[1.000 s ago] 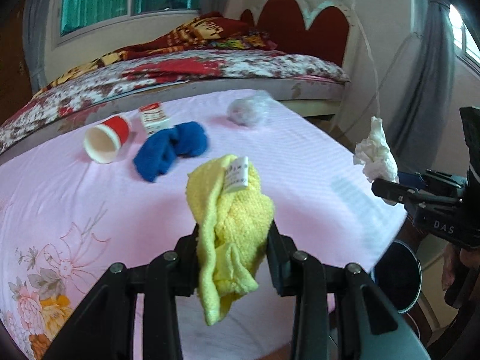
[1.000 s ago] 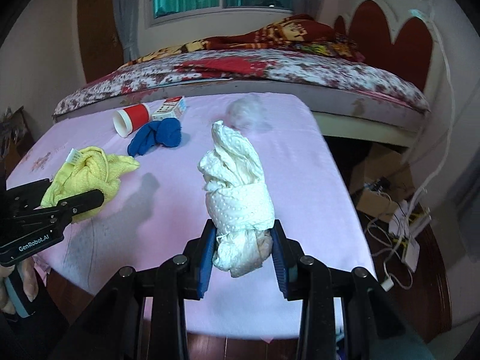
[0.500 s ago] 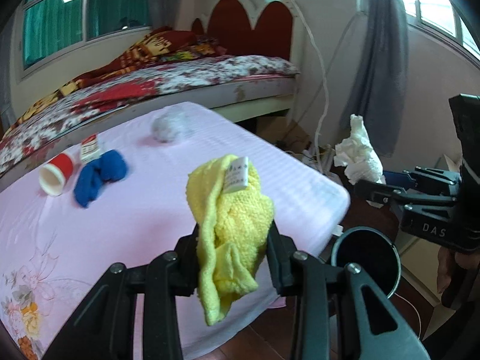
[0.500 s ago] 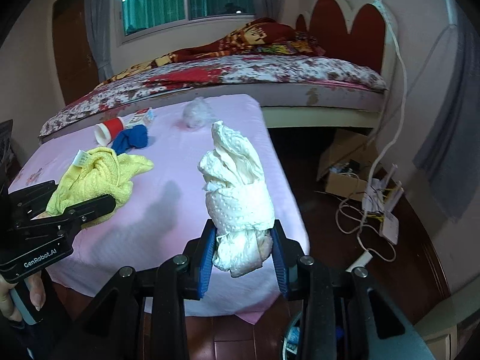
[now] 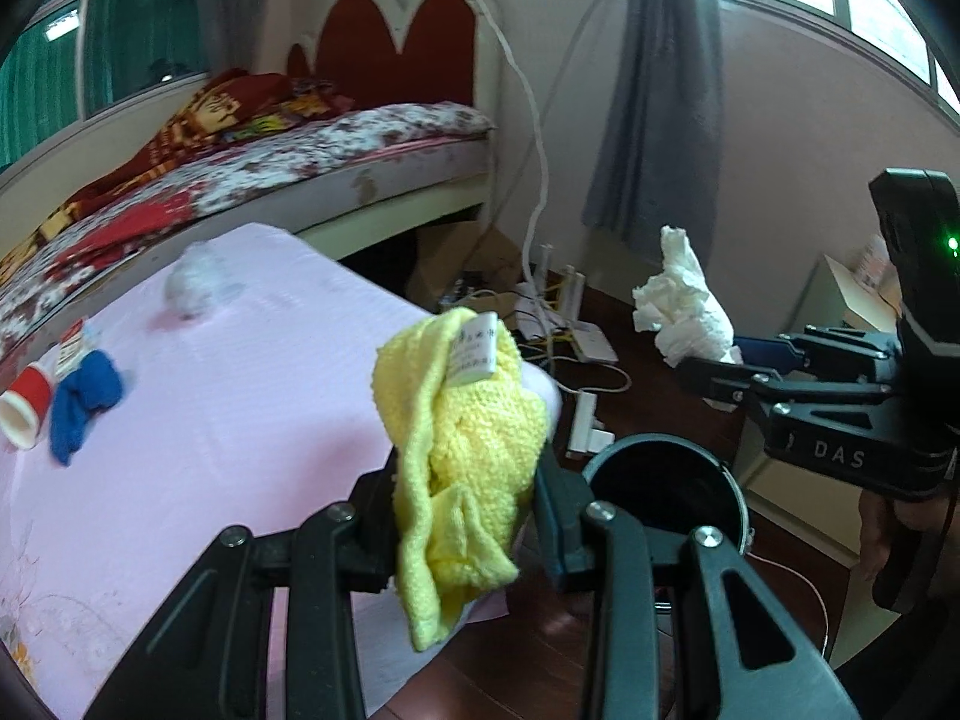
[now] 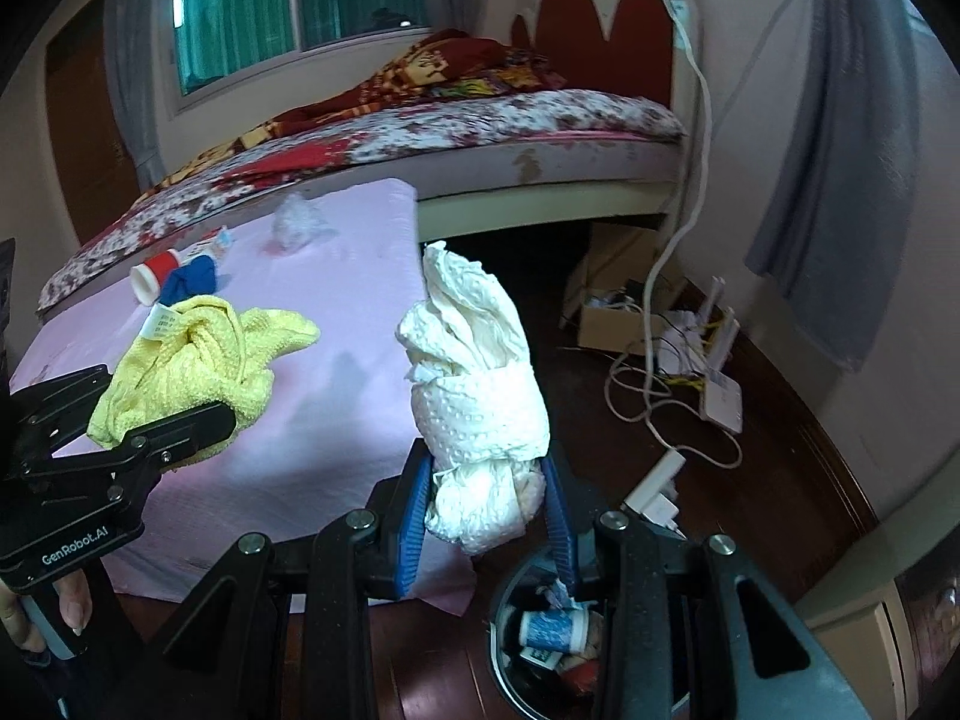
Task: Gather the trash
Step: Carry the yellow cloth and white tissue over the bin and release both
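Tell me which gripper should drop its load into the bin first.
Right, probably. The right gripper holds the white tissue wad almost directly above the open trash bin; the left gripper, with the yellow cloth, sits beside it.

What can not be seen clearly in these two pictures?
- Trash bin: right wrist view, the right claw and its white paper wad cover most of the rim; how full it is cannot be told.
- Label on the yellow cloth: left wrist view, print too small.
- Small carton behind the red cup: blurred, partly hidden.
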